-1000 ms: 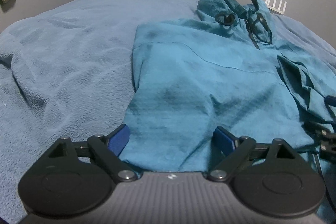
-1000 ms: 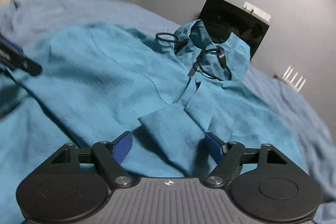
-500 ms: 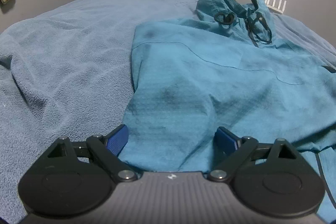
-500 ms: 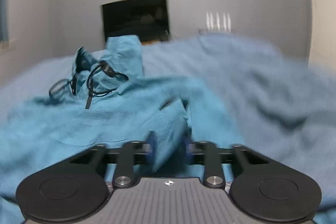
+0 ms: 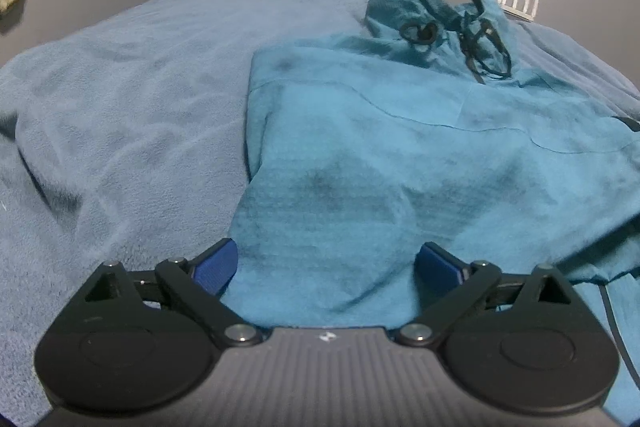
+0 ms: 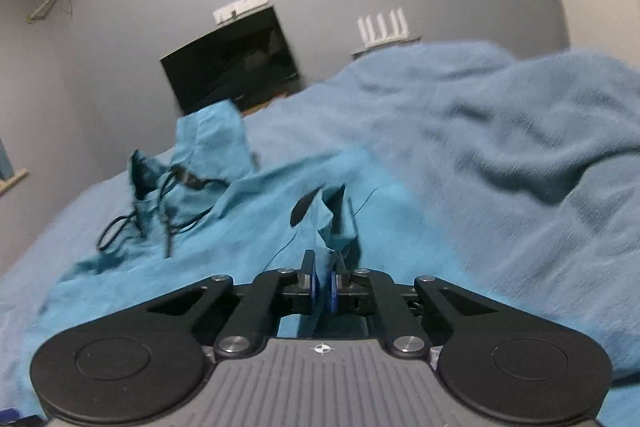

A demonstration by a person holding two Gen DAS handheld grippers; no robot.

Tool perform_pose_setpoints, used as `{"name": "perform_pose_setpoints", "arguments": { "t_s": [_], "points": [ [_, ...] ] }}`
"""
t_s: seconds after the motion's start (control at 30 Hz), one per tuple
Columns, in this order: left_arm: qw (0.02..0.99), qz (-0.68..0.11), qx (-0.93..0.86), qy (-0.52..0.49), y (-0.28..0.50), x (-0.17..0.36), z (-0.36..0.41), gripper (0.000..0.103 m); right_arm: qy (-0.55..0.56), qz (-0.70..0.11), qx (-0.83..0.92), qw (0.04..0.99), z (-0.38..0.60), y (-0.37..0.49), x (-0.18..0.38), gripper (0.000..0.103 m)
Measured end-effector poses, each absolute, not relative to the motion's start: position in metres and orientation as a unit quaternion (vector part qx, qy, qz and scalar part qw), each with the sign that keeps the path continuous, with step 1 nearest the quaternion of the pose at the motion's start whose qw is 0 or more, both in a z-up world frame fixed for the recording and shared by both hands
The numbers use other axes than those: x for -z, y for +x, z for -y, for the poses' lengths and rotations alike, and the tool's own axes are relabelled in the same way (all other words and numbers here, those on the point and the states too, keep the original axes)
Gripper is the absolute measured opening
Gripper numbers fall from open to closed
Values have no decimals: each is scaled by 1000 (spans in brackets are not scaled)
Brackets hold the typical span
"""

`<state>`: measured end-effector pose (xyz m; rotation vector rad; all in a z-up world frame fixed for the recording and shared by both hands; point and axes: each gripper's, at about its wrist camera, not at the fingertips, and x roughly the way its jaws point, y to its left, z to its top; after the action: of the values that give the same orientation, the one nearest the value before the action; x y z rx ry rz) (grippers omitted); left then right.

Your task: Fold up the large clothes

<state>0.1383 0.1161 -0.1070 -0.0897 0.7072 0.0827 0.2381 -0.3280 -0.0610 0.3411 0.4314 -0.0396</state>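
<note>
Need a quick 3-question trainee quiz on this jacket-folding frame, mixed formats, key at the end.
1. True or false: the left claw is clamped on the teal hooded jacket.
2. Multiple choice: what is pinched in the right claw? A) the black drawcord B) a fold of the jacket's fabric C) the blue blanket
3. Fill in: the jacket lies spread on a blue ______.

Key:
1. False. Its jaws stand wide, fabric between them but not pressed.
2. B. The jaws have just closed on a raised fold of teal cloth.
3. blanket
</note>
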Motion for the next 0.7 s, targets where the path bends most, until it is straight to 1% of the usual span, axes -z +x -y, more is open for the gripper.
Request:
{"name": "perform_pose_setpoints", "arguments": {
  "t_s": [0.1, 0.17, 0.2, 0.23, 0.27, 0.3, 0.33, 0.47, 0.5, 0.53, 0.57, 0.6, 0.63, 0.7],
  "points": [
    [950, -306, -56, -20, 130, 99, -110, 97, 167, -252, 34, 953, 331, 250, 74, 9],
    [963, -262, -64, -6, 122, 91, -107, 97, 169, -261, 47, 949, 333, 251, 80, 15],
    [967, -247, -68, 1, 120, 89, -106, 97, 166, -263, 54, 949, 334, 252, 80, 22],
    [968, -237, -77, 7, 119, 87, -106, 97, 160, -259, 64, 950, 333, 251, 79, 37],
    [968, -234, -87, 13, 119, 87, -105, 97, 150, -251, 78, 953, 330, 249, 76, 44],
    [967, -237, -94, 15, 121, 87, -105, 97, 138, -236, 90, 958, 328, 244, 73, 57],
    [965, -241, -100, 13, 122, 88, -106, 97, 126, -219, 95, 963, 326, 238, 68, 58],
    [966, -238, -101, 1, 125, 87, -110, 97, 85, -168, 48, 981, 306, 227, 55, 57],
    [968, -235, -90, -2, 124, 87, -111, 96, 69, -161, 29, 984, 300, 227, 53, 56],
    [969, -233, -76, -3, 123, 87, -110, 93, 49, -157, 9, 986, 292, 228, 52, 53],
    [970, -235, -59, -4, 124, 87, -109, 92, 26, -159, -9, 987, 283, 230, 54, 53],
    [970, -239, -44, -5, 125, 88, -107, 89, 10, -166, -24, 986, 275, 232, 56, 51],
    [969, -245, -30, -7, 126, 90, -106, 84, 4, -174, -37, 984, 272, 235, 58, 47],
    [961, -277, -9, -14, 133, 96, -105, 83, -2, -201, -54, 978, 267, 243, 65, 47]
  ]
}}
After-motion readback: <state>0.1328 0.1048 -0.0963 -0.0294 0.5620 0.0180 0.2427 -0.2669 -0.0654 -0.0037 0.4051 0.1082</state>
